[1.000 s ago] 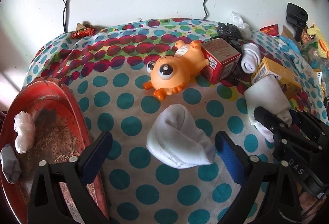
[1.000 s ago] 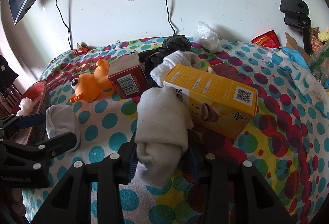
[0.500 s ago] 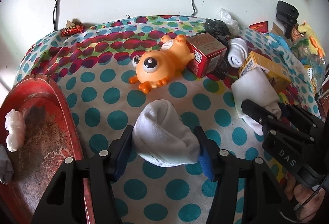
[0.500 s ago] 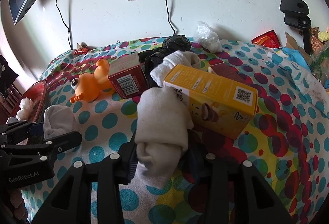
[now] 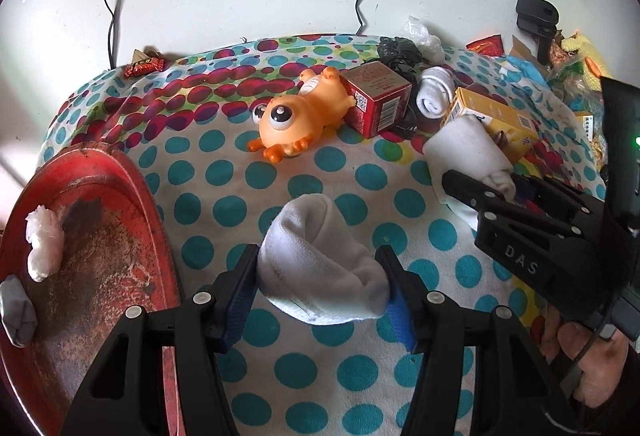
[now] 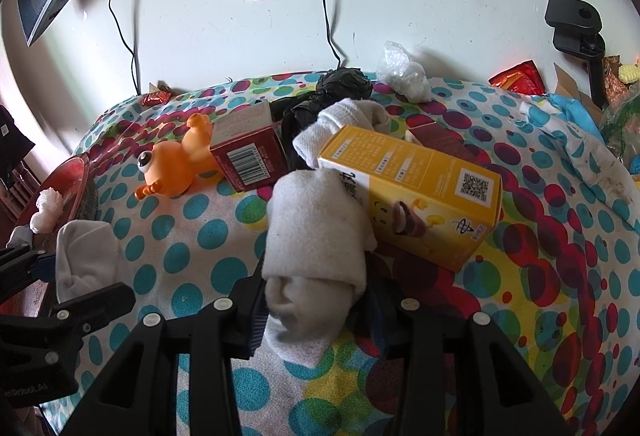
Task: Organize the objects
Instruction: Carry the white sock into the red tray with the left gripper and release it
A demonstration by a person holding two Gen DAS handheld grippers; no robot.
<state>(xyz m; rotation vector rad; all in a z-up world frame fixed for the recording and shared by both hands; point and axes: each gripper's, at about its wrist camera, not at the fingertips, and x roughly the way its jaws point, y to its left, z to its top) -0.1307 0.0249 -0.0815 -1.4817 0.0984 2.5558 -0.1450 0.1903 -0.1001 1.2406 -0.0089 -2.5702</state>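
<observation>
My left gripper (image 5: 320,288) is shut on a bunched white sock (image 5: 320,260), its blue pads pressing both sides just over the dotted cloth (image 5: 224,171). A red tray (image 5: 120,203) lies to its left. My right gripper (image 6: 316,312) is shut on a second, rolled white sock (image 6: 316,232) that leans against a yellow box (image 6: 420,187). In the right wrist view the left gripper (image 6: 60,288) shows at the lower left with its sock (image 6: 86,256). In the left wrist view the right gripper (image 5: 500,195) shows at the right edge.
An orange toy (image 5: 296,127), a red box (image 5: 376,99), a third white sock (image 5: 434,91) and a black bag (image 5: 396,49) crowd the back of the cloth. The tray holds a white plastic wad (image 5: 42,240) and a grey lump (image 5: 16,312). Cables hang down the wall.
The left jaws, open around the sock one second ago, have shut on it, and the gripper has shifted slightly with it. The right gripper and its sock have not moved.
</observation>
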